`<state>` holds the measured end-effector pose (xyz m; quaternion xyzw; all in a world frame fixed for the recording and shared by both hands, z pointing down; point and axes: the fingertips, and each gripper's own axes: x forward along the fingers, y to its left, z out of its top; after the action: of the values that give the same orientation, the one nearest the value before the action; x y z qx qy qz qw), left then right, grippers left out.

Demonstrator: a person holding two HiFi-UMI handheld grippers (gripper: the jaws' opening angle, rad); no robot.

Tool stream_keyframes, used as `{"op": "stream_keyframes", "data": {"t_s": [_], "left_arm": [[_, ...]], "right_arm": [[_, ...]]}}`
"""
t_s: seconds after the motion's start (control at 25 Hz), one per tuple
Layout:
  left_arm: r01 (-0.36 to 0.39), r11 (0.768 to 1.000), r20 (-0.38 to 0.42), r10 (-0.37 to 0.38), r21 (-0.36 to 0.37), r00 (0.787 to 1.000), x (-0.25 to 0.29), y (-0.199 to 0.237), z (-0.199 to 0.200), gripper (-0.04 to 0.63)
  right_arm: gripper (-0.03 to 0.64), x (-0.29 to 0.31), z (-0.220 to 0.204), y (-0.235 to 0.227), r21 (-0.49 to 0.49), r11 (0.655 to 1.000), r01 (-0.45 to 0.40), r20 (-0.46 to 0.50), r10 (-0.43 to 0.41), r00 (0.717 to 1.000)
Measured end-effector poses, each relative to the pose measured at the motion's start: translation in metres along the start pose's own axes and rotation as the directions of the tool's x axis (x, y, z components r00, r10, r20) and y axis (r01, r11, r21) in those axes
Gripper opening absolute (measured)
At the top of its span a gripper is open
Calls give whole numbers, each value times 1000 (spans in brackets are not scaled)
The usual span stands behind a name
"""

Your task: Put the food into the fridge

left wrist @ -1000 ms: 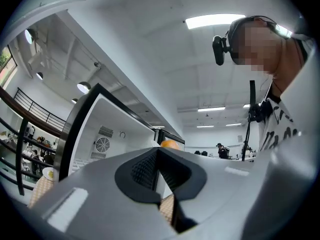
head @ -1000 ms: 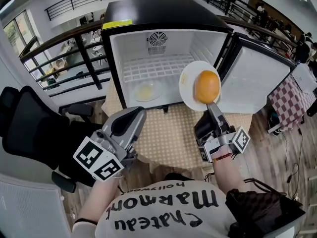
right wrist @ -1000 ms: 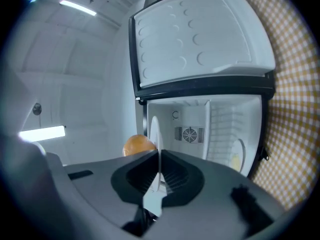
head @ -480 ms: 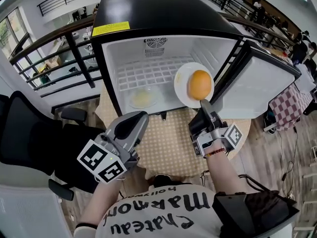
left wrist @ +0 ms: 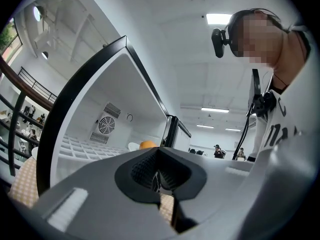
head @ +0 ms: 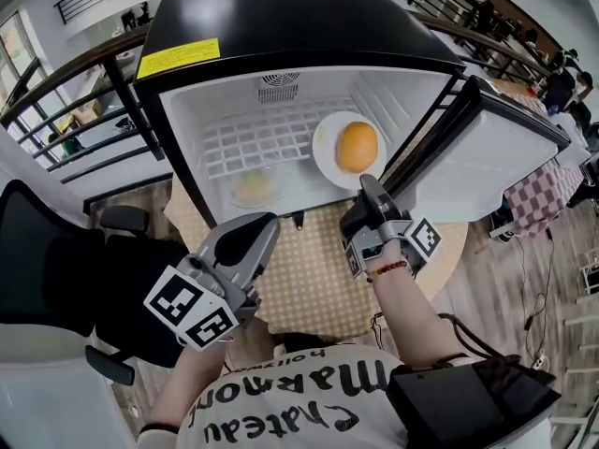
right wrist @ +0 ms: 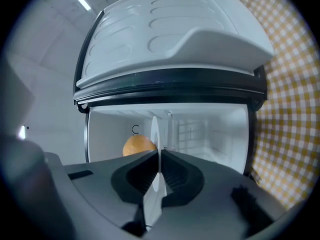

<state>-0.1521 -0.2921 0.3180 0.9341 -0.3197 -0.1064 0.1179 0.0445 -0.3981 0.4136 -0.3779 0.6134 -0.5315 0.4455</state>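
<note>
Carrying-in step. The right gripper (head: 367, 183) is clamping its jaws on the near rim of a white plate (head: 325, 163), which is carrying an orange (head: 357, 147). The plate is hovering at the mouth of the open fridge (head: 281, 26), on the right side near the open door (head: 487, 157), seemingly not set down yet. The left gripper (head: 265, 224) is hanging over the checked tablecloth (head: 309, 274), jaws together, gripping nothing. A small dish (head: 253, 187) is sitting inside, left. Next move is calling for pushing the plate in level, clear of that dish, lowering, then releasing.
</note>
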Motion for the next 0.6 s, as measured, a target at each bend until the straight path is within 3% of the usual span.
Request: {"op": "stream_keyframes", "data": {"t_s": [0.6], "left_arm": [[-34,999,2,35,-32,999,-1,17,-10,3]], "right_arm": [[25,19,-2,-11,-5,993,115,-9,-115,993]]}}
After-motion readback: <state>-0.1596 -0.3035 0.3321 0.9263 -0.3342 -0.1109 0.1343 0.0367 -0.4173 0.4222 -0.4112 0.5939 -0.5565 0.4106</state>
